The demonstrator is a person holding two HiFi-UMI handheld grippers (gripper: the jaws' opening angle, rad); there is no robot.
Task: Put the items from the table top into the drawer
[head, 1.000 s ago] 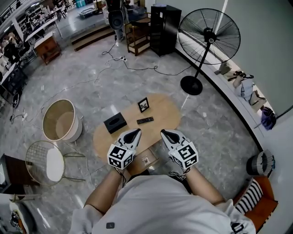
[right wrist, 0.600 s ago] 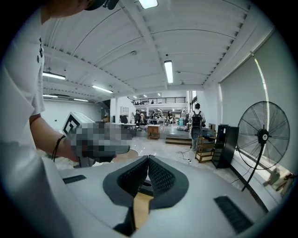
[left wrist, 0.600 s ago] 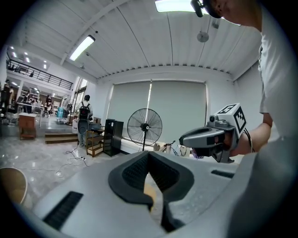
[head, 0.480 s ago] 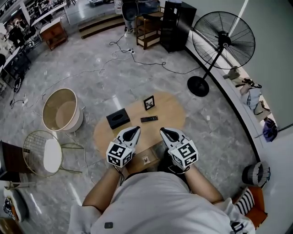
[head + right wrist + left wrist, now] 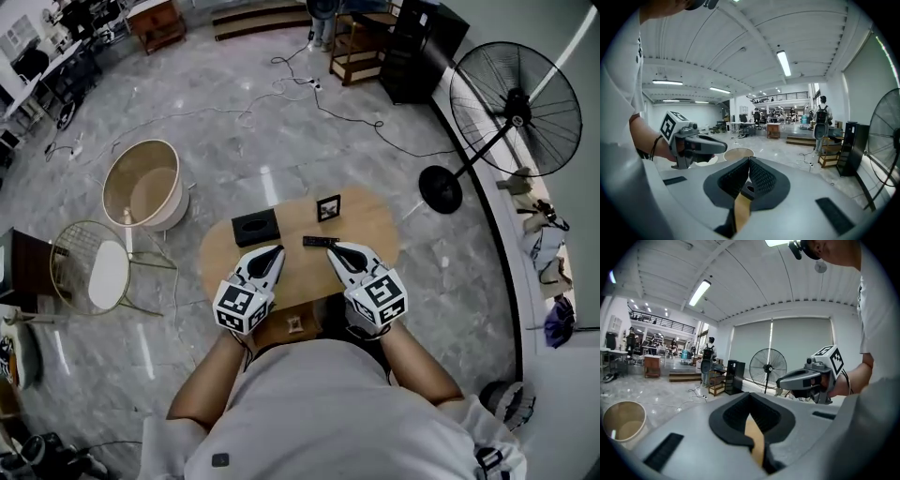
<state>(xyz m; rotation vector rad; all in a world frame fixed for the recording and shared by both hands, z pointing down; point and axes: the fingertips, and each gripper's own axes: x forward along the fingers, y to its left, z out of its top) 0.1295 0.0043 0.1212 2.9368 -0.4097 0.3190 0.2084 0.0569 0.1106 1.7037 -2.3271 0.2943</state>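
Both sets of jaws are pinched together on nothing. Left gripper [image 5: 265,259] and right gripper [image 5: 339,253] hover over the table's [image 5: 291,279] near side. The remote [image 5: 321,241] is just beyond the right one, the black box [image 5: 255,227] is far-left, and what looks like a small frame [image 5: 328,207] is farthest.

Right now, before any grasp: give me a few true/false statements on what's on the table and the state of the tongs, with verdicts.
1. Three items lie on the wooden table: a black box, a small picture frame and a remote. True.
2. The right tongs are clamped on the remote. False: they are shut with nothing between them, and the remote lies flat on the table by their tip.
3. The left tongs are shut and empty. True.
4. The fan stands on the table. False: it stands on the floor, off to the table's right in the head view.
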